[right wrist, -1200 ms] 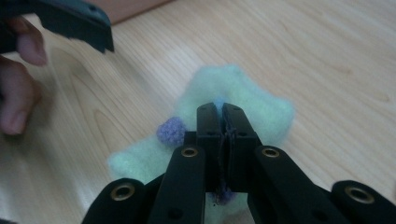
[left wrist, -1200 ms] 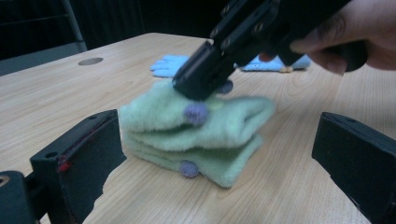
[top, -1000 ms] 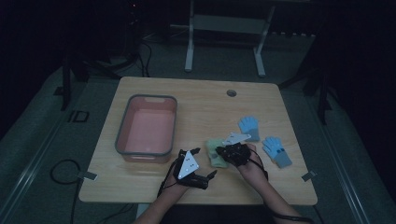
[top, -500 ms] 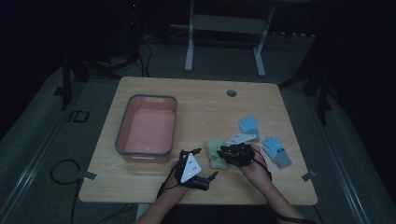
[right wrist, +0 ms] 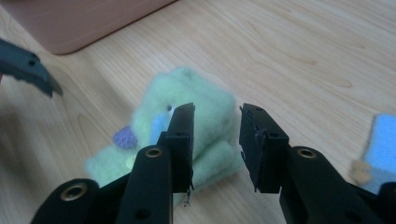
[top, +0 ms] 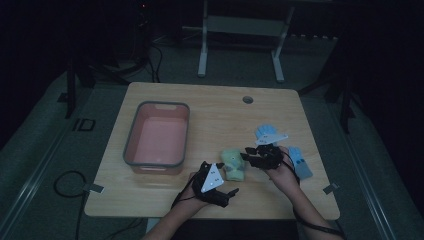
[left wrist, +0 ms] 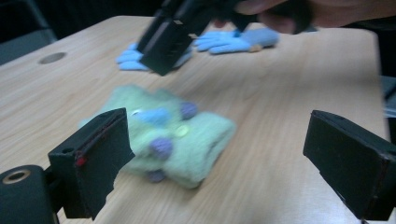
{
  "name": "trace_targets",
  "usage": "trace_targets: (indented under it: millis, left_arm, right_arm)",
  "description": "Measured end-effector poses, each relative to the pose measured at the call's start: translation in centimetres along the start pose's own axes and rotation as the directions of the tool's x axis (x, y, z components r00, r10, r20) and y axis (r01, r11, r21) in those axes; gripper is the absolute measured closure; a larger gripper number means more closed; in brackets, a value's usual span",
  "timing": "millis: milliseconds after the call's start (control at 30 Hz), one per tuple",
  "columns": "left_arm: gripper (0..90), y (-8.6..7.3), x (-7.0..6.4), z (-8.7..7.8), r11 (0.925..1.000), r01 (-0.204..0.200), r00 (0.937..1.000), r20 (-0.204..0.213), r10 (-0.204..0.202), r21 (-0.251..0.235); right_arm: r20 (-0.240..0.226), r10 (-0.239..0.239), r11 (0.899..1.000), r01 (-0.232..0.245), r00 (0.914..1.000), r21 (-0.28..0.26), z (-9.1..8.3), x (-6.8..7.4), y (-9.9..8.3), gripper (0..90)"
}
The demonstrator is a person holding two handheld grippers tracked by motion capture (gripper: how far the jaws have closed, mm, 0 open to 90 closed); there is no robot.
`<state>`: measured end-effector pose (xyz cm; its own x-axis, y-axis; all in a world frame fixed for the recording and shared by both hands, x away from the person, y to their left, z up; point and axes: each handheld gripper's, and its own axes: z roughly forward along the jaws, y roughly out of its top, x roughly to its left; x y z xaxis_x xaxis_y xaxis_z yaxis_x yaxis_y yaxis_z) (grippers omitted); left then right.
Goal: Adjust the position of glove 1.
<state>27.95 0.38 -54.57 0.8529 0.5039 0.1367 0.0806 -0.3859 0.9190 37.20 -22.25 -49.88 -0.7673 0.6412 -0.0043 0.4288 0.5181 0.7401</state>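
A fuzzy green glove [top: 234,165] with purple and blue dots lies folded on the wooden table [top: 210,107]. It shows close up in the left gripper view [left wrist: 163,135] and the right gripper view [right wrist: 196,100]. My right gripper [top: 248,158] hovers just above the glove's right edge, its jaws [right wrist: 215,122] a little apart with nothing between them. My left gripper [top: 226,192] rests near the front edge, just in front of the glove, and its jaws [left wrist: 219,154] stand wide open facing it. In the left gripper view the right gripper [left wrist: 168,37] hangs beyond the glove.
A pink bin [top: 156,136] with a grey rim stands on the table's left half. Two light blue gloves [top: 266,132] [top: 300,163] lie to the right, behind and beside my right hand. A small round hole [top: 247,99] sits near the far edge.
My right gripper has turned a little over the green glove's edge. The left gripper has edged slightly right. The gloves and bin have not moved.
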Motion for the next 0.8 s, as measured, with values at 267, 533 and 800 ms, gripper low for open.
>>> trace_targets:
  millis: [267,533,800]
  left_arm:
    - [31.3,0.9,0.6,1.8,0.9912,-0.117,0.9902,0.083,0.112,0.061]
    - [34.2,1.0,1.4,3.8,0.9658,-0.208,0.9742,0.121,0.191,0.155]
    - [39.5,0.0,1.8,5.1,0.9357,-0.254,0.9638,0.145,0.223,0.245]
  right_arm:
    - [-0.054,-0.018,1.0,0.018,0.9984,0.005,1.0,-0.7,1.4,56.9]
    - [-0.119,0.017,0.998,-0.011,0.9927,0.056,3.5,-1.8,1.7,50.4]
    - [-0.2,0.106,0.981,-0.071,0.974,0.178,6.4,-3.0,0.6,49.5]
